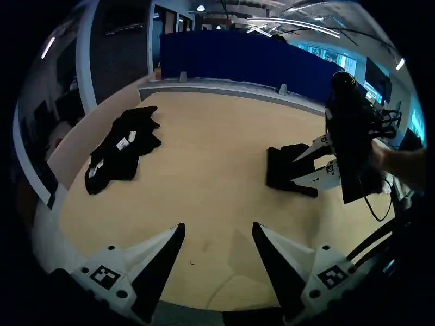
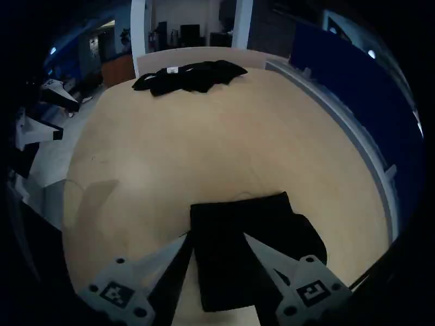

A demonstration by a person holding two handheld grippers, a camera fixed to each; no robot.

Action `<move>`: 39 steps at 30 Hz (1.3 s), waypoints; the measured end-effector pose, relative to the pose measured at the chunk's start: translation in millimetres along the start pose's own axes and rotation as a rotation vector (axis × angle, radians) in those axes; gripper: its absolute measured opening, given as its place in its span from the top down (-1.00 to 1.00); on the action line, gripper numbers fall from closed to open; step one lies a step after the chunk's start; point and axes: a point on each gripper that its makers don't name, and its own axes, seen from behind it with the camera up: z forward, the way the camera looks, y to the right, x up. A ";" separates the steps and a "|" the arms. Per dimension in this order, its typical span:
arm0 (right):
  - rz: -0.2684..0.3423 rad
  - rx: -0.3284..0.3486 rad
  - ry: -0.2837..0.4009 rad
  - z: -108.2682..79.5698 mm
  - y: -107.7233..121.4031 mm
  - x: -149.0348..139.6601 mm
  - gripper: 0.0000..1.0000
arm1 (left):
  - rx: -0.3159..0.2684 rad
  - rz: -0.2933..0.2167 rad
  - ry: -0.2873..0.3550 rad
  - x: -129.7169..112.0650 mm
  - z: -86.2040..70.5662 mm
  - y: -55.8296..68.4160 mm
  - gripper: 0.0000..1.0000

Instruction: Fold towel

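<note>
Left claw (image 1: 217,225) released, hovering over bare tan surface (image 1: 217,141). Right claw (image 2: 216,237) also spread, fingers over the folded black towel (image 2: 223,263), which lies flat at 6 o'clock in the right gripper view. Farther off, crumpled black cloth heap (image 2: 190,76) at 12 o'clock, near the surface's far edge.

L gripper (image 1: 217,225), R gripper (image 2: 217,234), white wedge jaws, blk insides, marker tags (image 1: 104,276)

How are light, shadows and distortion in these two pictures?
Left gripper view: ceiling lights glare, and the table edge bows from fisheye distortion. Right gripper view: soft grey shadow on the table, image left; the black towel shows almost no fold detail.
</note>
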 end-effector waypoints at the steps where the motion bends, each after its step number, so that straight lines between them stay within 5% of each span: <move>1: 0.001 -0.003 0.003 -1.8 0.3 0.1 -0.33 | 0.000 -0.001 0.000 0.0 0.2 0.2 -0.83; 8: 0.042 -0.049 0.007 -15.2 3.3 -10.8 -0.46 | -0.001 -0.002 0.001 0.3 0.2 2.0 -0.82; 26: 0.301 -0.163 -0.041 -46.7 -11.7 -84.9 -0.46 | -0.021 0.007 0.000 4.7 6.7 11.2 -0.83; 39: 0.357 -0.177 -0.054 -43.8 -13.8 -101.6 -0.23 | -0.029 0.012 -0.005 2.0 9.5 17.9 -0.82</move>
